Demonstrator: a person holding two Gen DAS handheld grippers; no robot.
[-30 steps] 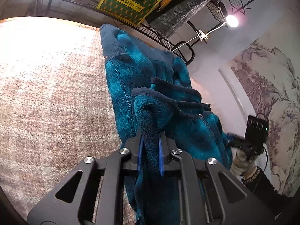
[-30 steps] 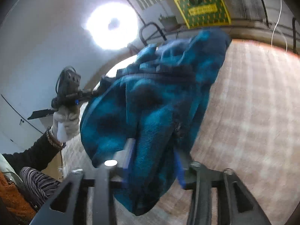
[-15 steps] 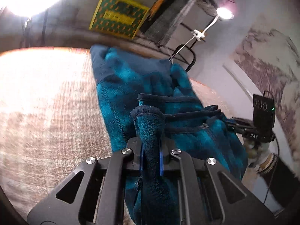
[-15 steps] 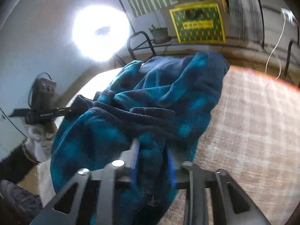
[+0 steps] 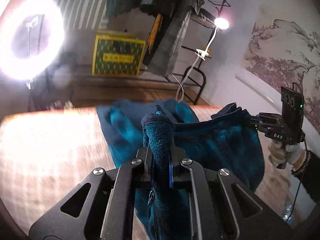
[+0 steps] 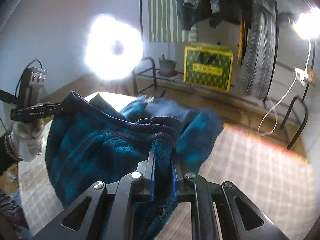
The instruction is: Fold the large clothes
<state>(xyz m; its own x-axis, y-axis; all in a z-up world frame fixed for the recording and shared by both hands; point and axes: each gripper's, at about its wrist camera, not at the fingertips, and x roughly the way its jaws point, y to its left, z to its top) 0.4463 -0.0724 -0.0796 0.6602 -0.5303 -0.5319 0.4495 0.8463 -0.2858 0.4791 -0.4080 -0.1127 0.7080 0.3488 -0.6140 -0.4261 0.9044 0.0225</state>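
Here the teal fleece jacket (image 5: 220, 140) hangs lifted between the two grippers, its far end still draped onto the worktop (image 5: 50, 150), which is covered in a pale checked cloth.

The left gripper (image 5: 160, 156) has its fingers clenched on a thick roll of the fleece's dark-edged hem; the cloth bulges up above the fingertips and trails down between the arms of the tool, where a zipper pull (image 5: 151, 197) dangles. In the left wrist view the right gripper (image 5: 254, 123) shows at the far right, gripped by a gloved hand (image 5: 284, 152) with a dark sleeve and bracelets at the wrist, and the navy hem stretches taut from one gripper to the other.

The right gripper's (image 6: 163, 160) jaws are closing, with a fold of the fleece (image 6: 100, 150) pressed between the blue-padded fingers (image 6: 153, 176); another zipper end (image 6: 162, 213) hangs just below them. In the right wrist view the left gripper (image 6: 60, 108) sits at the left edge, held by the other gloved hand (image 6: 30, 136), pinching the hem's other end.

Beyond the worktop stand a bright ring light (image 5: 30, 38), a yellow-and-green box (image 6: 208, 70) on a low shelf, a small potted plant (image 6: 167, 66), a clip lamp (image 5: 221, 23) and a black rack hung with dark clothes (image 6: 200, 2).
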